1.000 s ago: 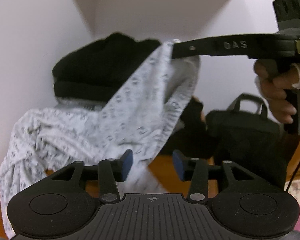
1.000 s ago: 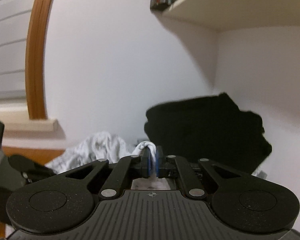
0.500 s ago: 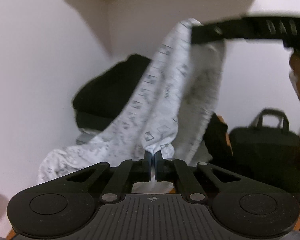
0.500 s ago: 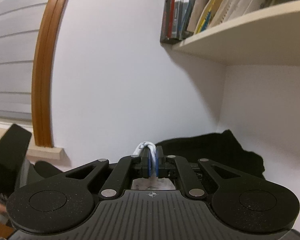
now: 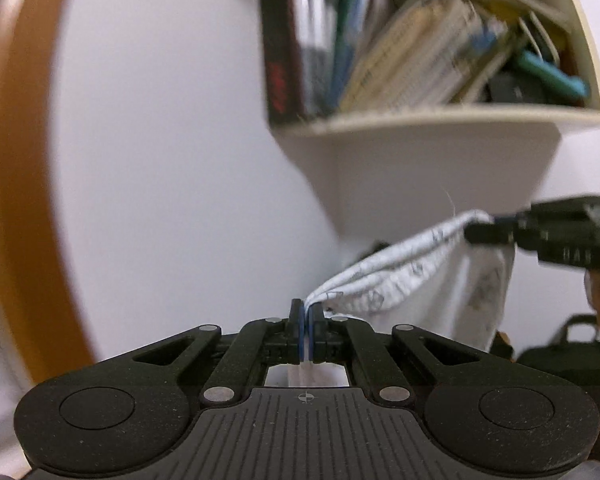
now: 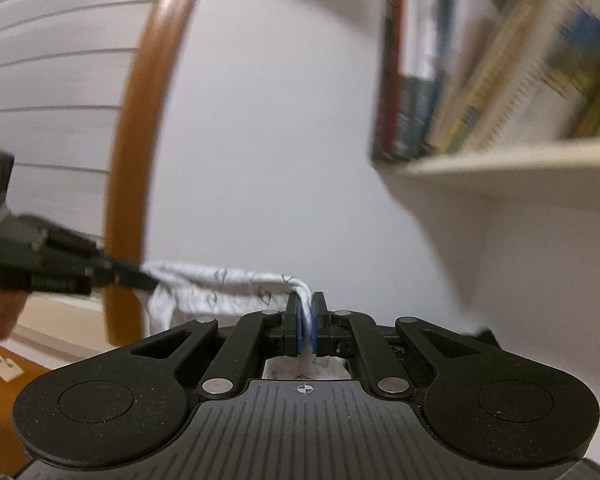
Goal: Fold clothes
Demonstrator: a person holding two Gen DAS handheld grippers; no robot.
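Between left tool point(image 5: 307, 332) and right tool point(image 6: 306, 330), taut garment point(image 5: 400, 276) edge.

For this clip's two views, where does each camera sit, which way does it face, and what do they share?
Left wrist: sits behind the left gripper, facing a white wall and cream bookshelf; the right gripper and some of its hand show at right.
Right wrist: sits behind the right gripper, facing the same wall beside a curved wooden frame; the left gripper and hand show at left.
Shared: the white patterned garment, pinched by both shut grippers, and the shelf.
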